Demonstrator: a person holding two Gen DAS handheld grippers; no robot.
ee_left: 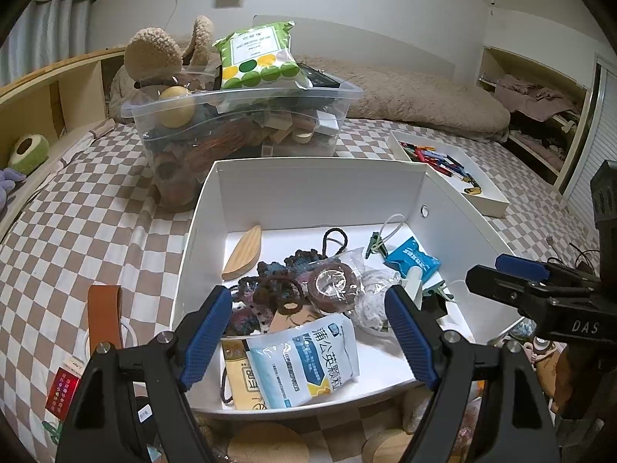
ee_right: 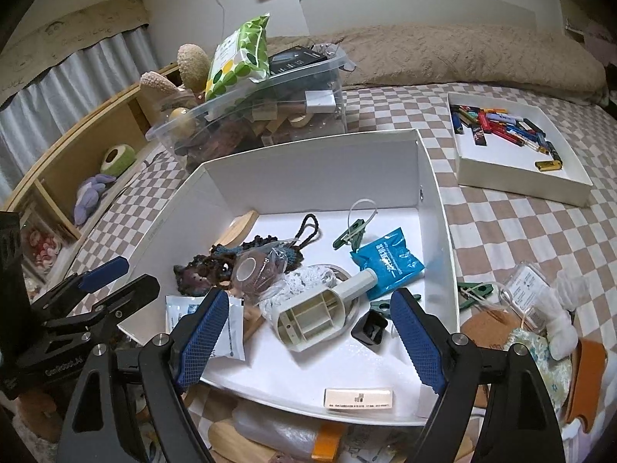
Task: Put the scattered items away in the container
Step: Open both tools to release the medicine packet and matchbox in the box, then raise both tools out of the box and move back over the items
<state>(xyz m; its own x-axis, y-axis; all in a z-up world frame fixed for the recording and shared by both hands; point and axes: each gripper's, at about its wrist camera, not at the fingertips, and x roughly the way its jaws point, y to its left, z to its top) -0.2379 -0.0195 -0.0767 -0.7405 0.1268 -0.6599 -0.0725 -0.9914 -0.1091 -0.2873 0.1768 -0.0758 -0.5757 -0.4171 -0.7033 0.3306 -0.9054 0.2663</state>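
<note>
Both claws spread wide, empty: left claw (ee_left: 310,332), right claw (ee_right: 308,341) above white box (ee_right: 316,166)

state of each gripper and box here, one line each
left gripper: open, empty, over the white box
right gripper: open, empty, over the white box
white box: lidless, partly filled
clear plastic bin: lidless, heaped past its rim
white tray: holds lighters

Both wrist views look forward and down from close above the near edge of the white box (ee_left: 455,208); its floor fills mid-frame in each; the clear bin (ee_right: 327,88) sits upper centre-left.
</note>
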